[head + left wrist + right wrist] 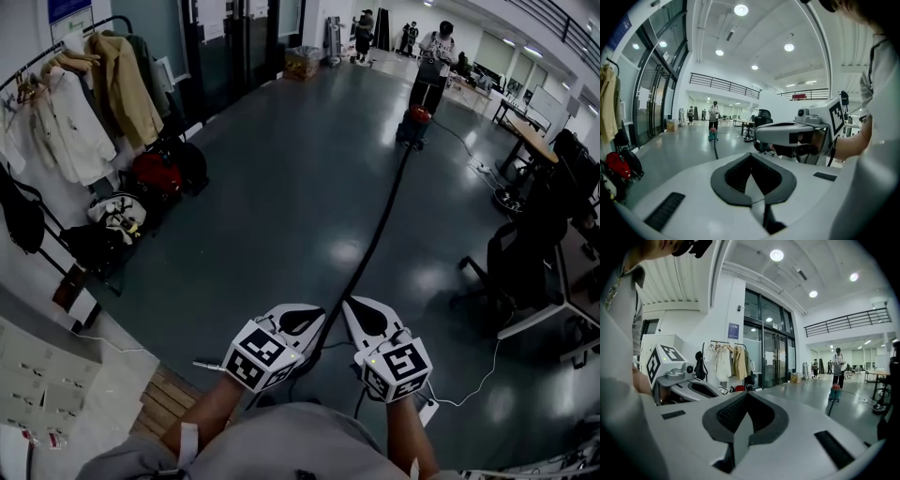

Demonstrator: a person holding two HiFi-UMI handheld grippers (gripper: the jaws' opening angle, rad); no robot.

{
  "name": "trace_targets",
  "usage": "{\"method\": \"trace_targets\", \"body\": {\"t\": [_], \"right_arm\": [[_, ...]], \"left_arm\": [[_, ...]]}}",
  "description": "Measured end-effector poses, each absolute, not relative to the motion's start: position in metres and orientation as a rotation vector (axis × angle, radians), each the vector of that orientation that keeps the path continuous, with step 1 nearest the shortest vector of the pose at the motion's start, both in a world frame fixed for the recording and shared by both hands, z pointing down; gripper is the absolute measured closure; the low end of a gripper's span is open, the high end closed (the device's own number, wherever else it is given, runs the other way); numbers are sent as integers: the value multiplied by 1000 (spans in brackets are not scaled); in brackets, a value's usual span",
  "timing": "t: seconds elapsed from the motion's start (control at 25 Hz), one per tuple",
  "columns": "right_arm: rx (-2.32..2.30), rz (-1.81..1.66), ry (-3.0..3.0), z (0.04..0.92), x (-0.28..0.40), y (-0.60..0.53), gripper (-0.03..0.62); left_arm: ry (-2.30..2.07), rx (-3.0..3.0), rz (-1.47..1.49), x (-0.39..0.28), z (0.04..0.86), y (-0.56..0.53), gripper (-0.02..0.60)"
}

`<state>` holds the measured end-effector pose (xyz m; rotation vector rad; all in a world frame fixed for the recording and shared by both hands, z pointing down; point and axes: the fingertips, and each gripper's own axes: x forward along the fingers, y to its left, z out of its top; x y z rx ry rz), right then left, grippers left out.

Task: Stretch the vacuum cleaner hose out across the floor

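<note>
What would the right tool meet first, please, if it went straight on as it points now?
Probably the bare floor short of the glass doors; the left tool sits just aside.

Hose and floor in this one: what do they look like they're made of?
Hose: probably flexible plastic or rubber, matte black. It lies long and thin in a gentle curve and shows no shine. Any ribbing is too small to tell.
Floor: smooth, seamless dark grey-green surface, possibly epoxy coating or sealed concrete. It has a glossy finish, with bright patches mirrored in it.
</note>
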<state>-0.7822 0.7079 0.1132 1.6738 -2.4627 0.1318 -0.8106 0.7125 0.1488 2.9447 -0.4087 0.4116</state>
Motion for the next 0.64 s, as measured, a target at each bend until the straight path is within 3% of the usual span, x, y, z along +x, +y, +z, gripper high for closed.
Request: {"method": "trace_targets", "body": {"t": [0.64], "right_arm": [[1674,134,-2469,114,-774,708,588]], "left_arm": [[-425,2935,437,-805,157,716,575]]}}
